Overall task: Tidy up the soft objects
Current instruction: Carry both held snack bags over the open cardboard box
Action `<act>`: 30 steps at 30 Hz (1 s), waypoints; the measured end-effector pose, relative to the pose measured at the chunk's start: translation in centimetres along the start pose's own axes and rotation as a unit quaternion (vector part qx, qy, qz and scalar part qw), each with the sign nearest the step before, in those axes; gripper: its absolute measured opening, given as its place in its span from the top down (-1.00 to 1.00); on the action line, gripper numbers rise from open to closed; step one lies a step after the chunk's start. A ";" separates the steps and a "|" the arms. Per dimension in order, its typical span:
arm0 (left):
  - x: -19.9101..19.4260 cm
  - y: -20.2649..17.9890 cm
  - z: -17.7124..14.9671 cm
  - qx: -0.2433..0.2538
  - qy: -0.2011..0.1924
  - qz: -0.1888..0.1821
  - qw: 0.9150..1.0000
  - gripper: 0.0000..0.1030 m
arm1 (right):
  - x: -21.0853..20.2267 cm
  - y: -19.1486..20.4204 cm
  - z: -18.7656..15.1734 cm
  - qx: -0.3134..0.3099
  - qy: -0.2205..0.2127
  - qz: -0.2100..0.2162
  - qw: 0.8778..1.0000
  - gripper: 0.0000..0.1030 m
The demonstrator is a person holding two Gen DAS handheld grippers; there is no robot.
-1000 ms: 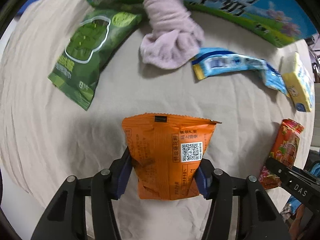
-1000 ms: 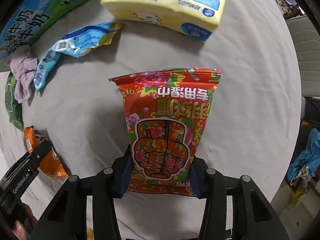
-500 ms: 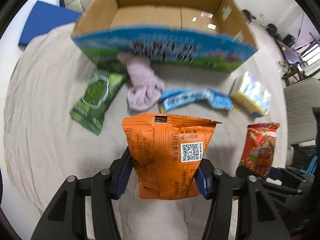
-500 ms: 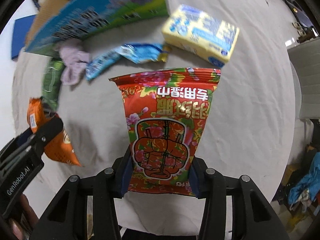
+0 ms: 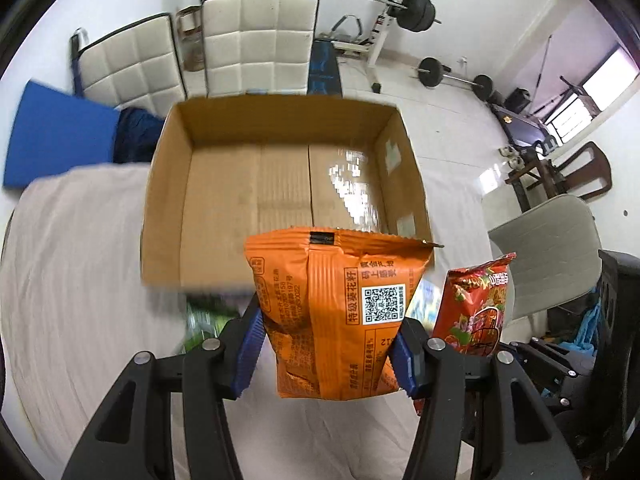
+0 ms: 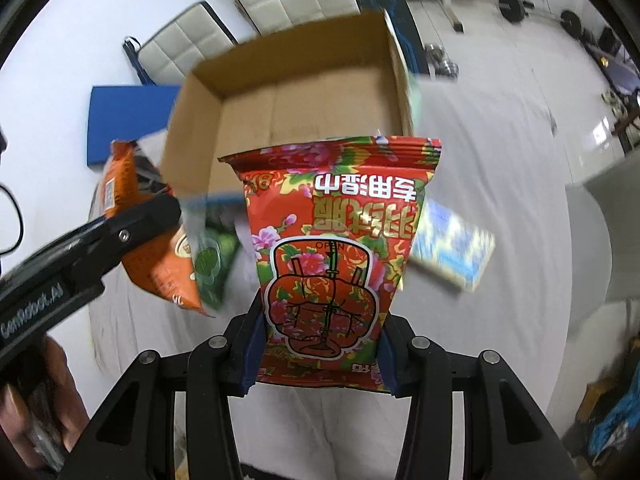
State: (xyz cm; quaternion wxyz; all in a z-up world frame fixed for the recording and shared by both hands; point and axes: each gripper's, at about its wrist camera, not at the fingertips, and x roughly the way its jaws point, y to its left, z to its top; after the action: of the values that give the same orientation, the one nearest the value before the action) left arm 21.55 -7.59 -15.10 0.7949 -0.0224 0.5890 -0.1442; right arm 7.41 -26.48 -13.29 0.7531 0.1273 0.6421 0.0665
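The orange snack bag [image 5: 336, 316] stands upright, pinched at its lower sides, with a square code on it. The red flowery bag [image 6: 336, 264] is held the same way (its writing is upside down). Behind both sits an open cardboard box [image 5: 280, 184] with nothing inside.

An open cardboard box [image 5: 280, 184] stands on the table [image 5: 80, 280], chairs [image 5: 256, 48] behind it.
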 end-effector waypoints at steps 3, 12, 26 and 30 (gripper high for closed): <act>1.5 1.1 4.2 0.016 0.006 0.005 1.000 -0.01 | 0.3 0.8 3.4 -0.015 -0.014 -0.012 1.000 0.04; 11.9 3.9 12.9 0.018 0.078 -0.016 0.997 -0.02 | 8.0 2.2 14.9 -0.024 0.011 -0.035 0.999 0.04; 21.8 6.2 15.8 -0.030 0.175 -0.055 0.983 -0.02 | 20.0 1.3 23.6 -0.042 0.063 -0.082 0.994 0.04; 22.0 5.5 16.0 -0.022 0.178 -0.051 0.982 -0.02 | 21.4 1.2 24.1 -0.047 0.073 -0.087 0.992 0.03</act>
State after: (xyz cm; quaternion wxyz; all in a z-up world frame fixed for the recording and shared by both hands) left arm 43.54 -10.06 -31.85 0.6684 -0.0440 0.7220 -0.1736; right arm 34.79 -22.24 -29.86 0.7121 0.0305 0.7003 0.0396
